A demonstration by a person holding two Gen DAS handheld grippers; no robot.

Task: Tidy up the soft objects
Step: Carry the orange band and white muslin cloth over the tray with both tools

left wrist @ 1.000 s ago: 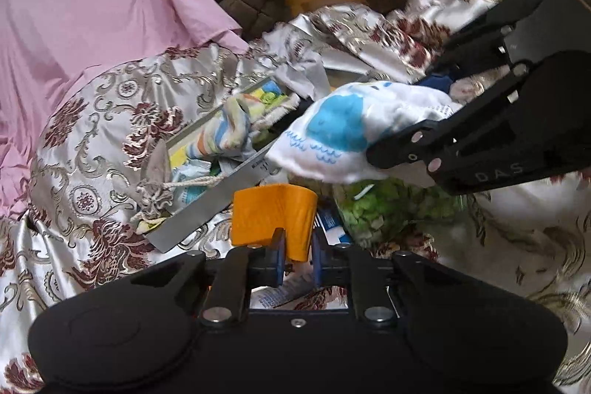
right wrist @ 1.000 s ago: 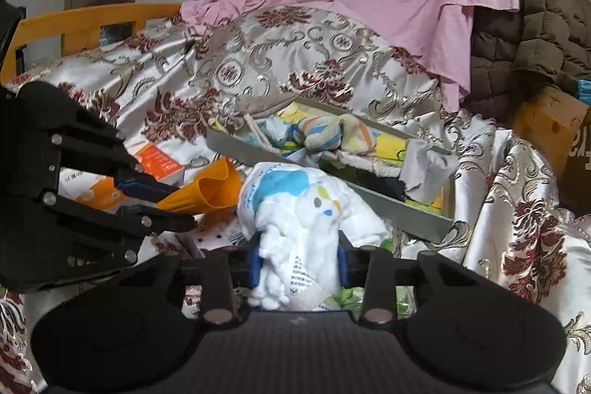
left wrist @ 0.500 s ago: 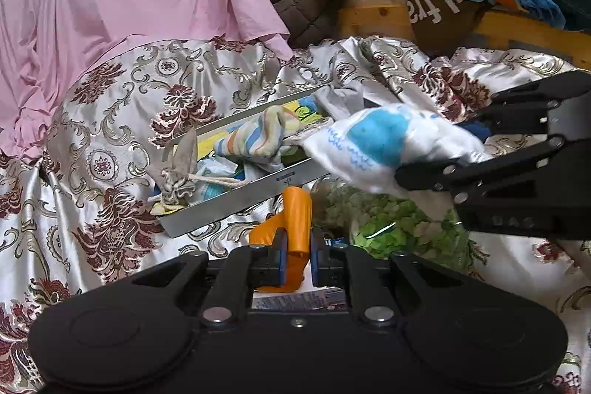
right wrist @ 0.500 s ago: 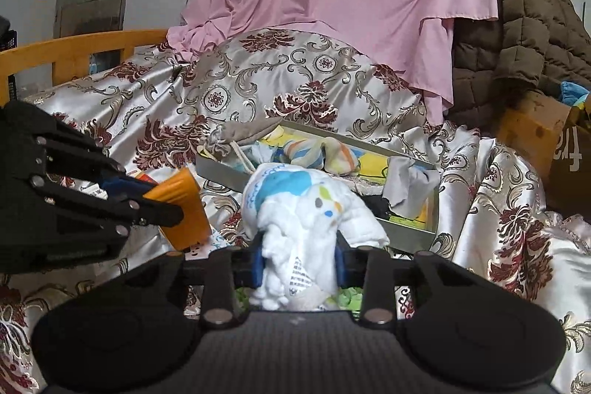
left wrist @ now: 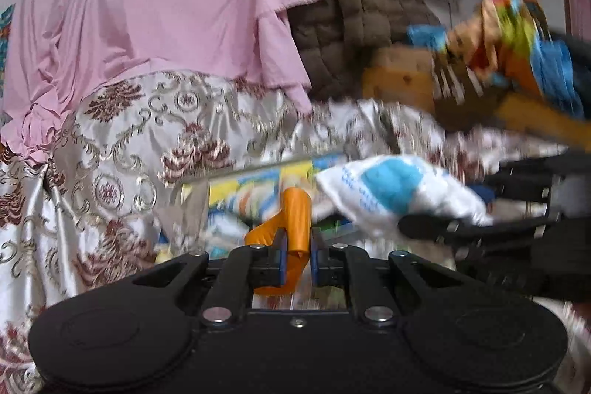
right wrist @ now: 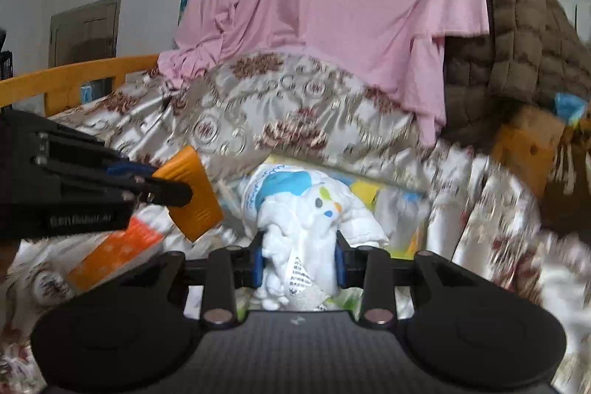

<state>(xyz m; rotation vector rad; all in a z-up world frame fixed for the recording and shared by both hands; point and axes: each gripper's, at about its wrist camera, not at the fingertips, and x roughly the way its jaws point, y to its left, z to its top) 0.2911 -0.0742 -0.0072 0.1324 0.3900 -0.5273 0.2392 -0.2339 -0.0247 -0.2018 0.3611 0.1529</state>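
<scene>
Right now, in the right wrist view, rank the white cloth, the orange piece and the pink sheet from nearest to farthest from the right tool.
1. White cloth: clamped in the right tool, centre.
2. Orange piece: ahead to the left, pinched by the left tool.
3. Pink sheet: draped high at the back.

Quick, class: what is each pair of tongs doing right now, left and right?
Left tongs: shut on the thin orange folded cloth.
Right tongs: shut on the bunched white cloth with blue print.
</scene>
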